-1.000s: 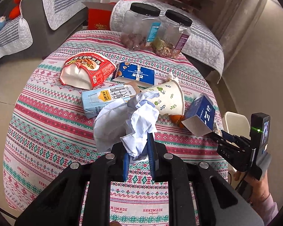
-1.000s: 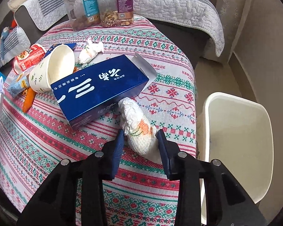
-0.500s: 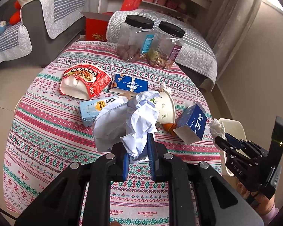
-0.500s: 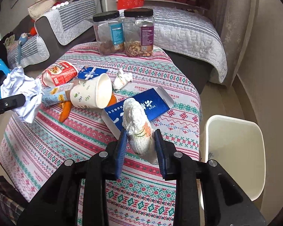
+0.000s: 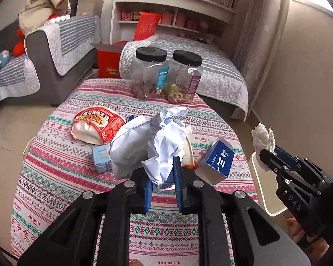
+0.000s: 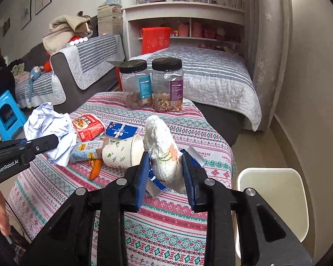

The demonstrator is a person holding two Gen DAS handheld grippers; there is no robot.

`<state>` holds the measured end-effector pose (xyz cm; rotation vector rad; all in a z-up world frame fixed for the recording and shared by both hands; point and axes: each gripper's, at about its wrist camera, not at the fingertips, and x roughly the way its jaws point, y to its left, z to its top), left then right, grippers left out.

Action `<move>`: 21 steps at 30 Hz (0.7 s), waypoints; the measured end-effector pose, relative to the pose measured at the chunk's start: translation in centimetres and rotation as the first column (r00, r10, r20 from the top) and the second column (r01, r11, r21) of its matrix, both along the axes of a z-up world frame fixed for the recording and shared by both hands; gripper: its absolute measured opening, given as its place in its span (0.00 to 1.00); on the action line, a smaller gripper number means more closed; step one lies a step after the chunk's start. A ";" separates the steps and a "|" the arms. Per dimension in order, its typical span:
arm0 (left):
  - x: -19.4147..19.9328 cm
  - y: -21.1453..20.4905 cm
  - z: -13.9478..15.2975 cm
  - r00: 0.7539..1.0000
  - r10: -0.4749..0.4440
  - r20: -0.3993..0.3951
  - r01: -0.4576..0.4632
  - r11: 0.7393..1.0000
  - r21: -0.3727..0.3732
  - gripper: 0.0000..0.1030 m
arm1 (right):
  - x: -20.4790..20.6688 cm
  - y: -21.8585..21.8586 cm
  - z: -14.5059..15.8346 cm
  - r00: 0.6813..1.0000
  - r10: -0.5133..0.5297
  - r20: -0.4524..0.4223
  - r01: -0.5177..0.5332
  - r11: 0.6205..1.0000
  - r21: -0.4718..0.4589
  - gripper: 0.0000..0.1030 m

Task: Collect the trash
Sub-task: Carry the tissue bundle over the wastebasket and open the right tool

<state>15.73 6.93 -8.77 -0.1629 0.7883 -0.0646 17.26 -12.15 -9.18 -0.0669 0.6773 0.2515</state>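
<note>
The left gripper (image 5: 163, 177) is clamped on a paper wad (image 5: 164, 141), which hangs clear above the table (image 5: 62, 166). The right gripper (image 6: 165, 173) is clamped on a tissue (image 6: 162, 153) with an orange print; its jaws have just closed further, and the tissue sits pinched between the pads. The bin (image 6: 275, 197), a white open tub, stands on the floor at 3 o'clock from the table's edge in the right wrist view, just beside the cloth's overhang.

Risks, as I judge them: the paper wad is loose and bulky, gripped only by its lower folds, so a quick swing could let it slip or unfold. It also blocks much of the left camera's view. The tissue is soft and sticks out well past the pads; it could cling to a pad on release. Carrying both loads to one bin at once may bring the grippers into each other over the opening.

Trash left on the table: a red bowl (image 5: 95, 126) at 10 o'clock from the wad, a milk carton (image 6: 86, 149), a cup (image 6: 122, 151) on its side, and a blue box (image 5: 218, 163) at 3 o'clock. Two jars (image 5: 166, 75) stand at 12 o'clock.

Hidden: the paper wad covers most of the cup and carton in the left view; the bin's inside bottom is out of sight, and its near corner is cut off by the right gripper's body.
</note>
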 end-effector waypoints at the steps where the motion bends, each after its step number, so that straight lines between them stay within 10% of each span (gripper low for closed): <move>1: -0.1 -0.4 0.3 1.000 0.000 0.017 0.000 1.000 0.006 0.16 | -0.1 -0.1 0.3 1.000 -0.005 0.011 0.005 1.000 0.001 0.27; 21: -0.6 -8.0 2.7 0.991 -0.079 0.110 0.079 0.997 0.006 0.16 | -2.2 -8.5 3.1 0.965 -0.220 0.143 0.219 0.975 0.020 0.28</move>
